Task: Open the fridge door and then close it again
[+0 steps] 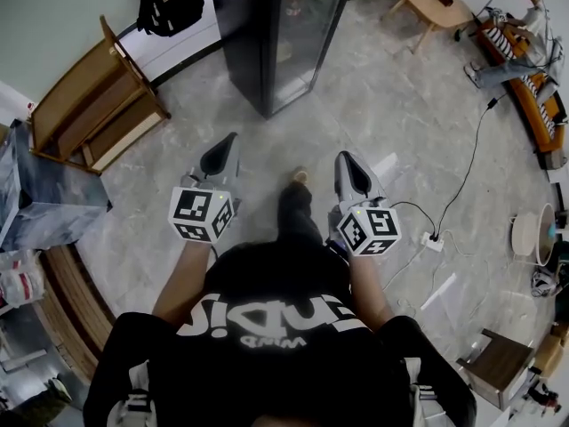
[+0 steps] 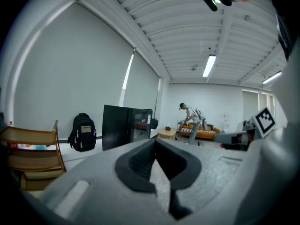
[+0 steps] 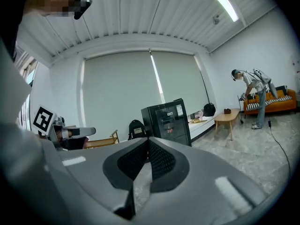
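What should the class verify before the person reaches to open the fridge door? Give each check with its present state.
1. Fridge door shut: ok.
2. Door handle located: cannot tell, none made out.
3. Left gripper empty: ok, jaws together on nothing.
4. Right gripper empty: ok, jaws together on nothing.
5. Jaws parted for a handle: not ok, both pairs are closed.
6. Grippers within reach of the fridge: not ok, a stretch of floor lies between.
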